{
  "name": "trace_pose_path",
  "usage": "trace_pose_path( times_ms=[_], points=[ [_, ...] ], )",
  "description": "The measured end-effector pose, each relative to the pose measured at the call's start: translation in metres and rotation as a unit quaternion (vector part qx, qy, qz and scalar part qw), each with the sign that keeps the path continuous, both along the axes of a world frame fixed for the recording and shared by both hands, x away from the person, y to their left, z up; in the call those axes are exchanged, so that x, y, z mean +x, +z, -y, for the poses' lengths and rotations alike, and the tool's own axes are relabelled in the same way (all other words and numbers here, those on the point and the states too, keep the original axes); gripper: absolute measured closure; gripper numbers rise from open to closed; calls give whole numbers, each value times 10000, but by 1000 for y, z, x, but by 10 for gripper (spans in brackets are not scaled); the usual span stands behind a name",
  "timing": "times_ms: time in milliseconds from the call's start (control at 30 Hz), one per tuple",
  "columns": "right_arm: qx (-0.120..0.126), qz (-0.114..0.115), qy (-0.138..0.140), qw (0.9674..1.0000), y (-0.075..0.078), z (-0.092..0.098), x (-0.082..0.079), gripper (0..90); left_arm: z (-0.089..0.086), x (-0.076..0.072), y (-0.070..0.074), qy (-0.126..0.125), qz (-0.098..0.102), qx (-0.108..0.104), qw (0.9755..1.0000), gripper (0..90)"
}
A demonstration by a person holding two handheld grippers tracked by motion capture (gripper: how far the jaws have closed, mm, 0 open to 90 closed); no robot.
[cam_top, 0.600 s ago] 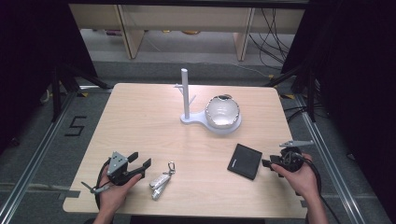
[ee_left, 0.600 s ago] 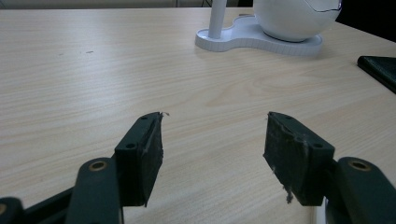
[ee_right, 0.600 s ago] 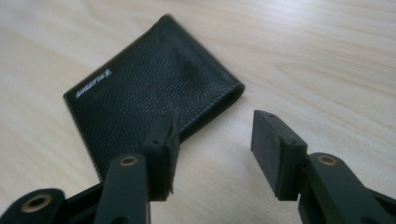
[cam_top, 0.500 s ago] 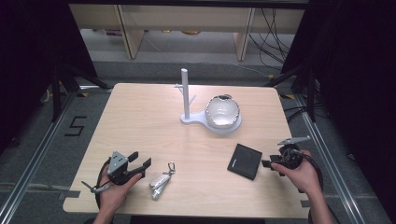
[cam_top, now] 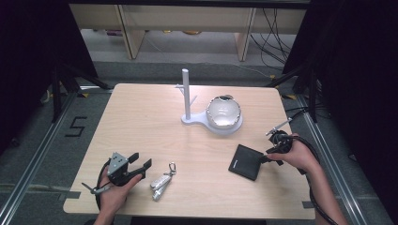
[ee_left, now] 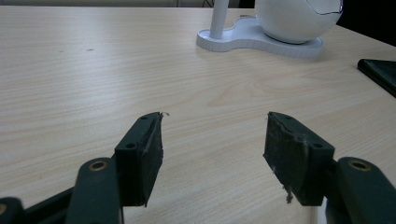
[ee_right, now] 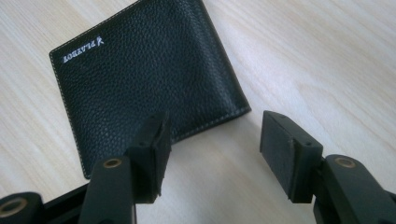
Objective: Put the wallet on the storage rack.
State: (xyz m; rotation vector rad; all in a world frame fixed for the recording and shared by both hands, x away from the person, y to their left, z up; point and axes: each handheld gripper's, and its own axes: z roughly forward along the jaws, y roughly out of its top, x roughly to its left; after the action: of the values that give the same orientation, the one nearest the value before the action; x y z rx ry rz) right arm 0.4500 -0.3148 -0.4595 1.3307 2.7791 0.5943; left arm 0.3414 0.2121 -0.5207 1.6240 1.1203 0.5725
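The right gripper (ee_right: 212, 154), its jaws spread wide and holding nothing, hovers just over the near corner of a black leather wallet (ee_right: 144, 74) that lies closed and flat on the wooden table (cam_top: 141, 122). One jaw sits above the wallet's stitched edge, the other over bare wood beside it; no pad presses on the leather. In the high view the same gripper (cam_top: 274, 152) comes in from the table's right edge, with the wallet (cam_top: 245, 161) just beside it toward the middle.

The left gripper (ee_left: 215, 149) is likewise open and empty, pointed low across the tabletop. From above it (cam_top: 133, 168) rests in the person's hand near the front left of the table, with a small bunch of keys (cam_top: 162, 180) lying just beside its jaws, untouched.

Farther back, near the table's middle, a white stand (cam_top: 187, 96) with an upright post and side pegs rises from a base that also carries a rounded white-and-silver bowl-like object (cam_top: 224, 112); what it is cannot be told for certain.

By the look of things, the work is at its very start: the wallet is being approached but not yet gripped or lifted, the keys remain where they lie, and the stand's pegs hang bare. Closing on the wallet and carrying it off are all still to come.
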Motion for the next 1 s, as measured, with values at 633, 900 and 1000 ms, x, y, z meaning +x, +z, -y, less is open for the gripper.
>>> trace_pose_path(
  times_ms=[633,900,1000],
  points=[
    [-37,-396,272,9988,-12,-14,30,383,0,1,-1,-20,-24,-32,10000,364],
    [-24,-435,246,9987,-13,-17,36,383,-1,0,-1,-25,5,-56,10000,364],
    [-95,-549,278,9981,-16,-22,37,385,-1,0,-1,-14,-13,-35,10000,364]
  ],
)
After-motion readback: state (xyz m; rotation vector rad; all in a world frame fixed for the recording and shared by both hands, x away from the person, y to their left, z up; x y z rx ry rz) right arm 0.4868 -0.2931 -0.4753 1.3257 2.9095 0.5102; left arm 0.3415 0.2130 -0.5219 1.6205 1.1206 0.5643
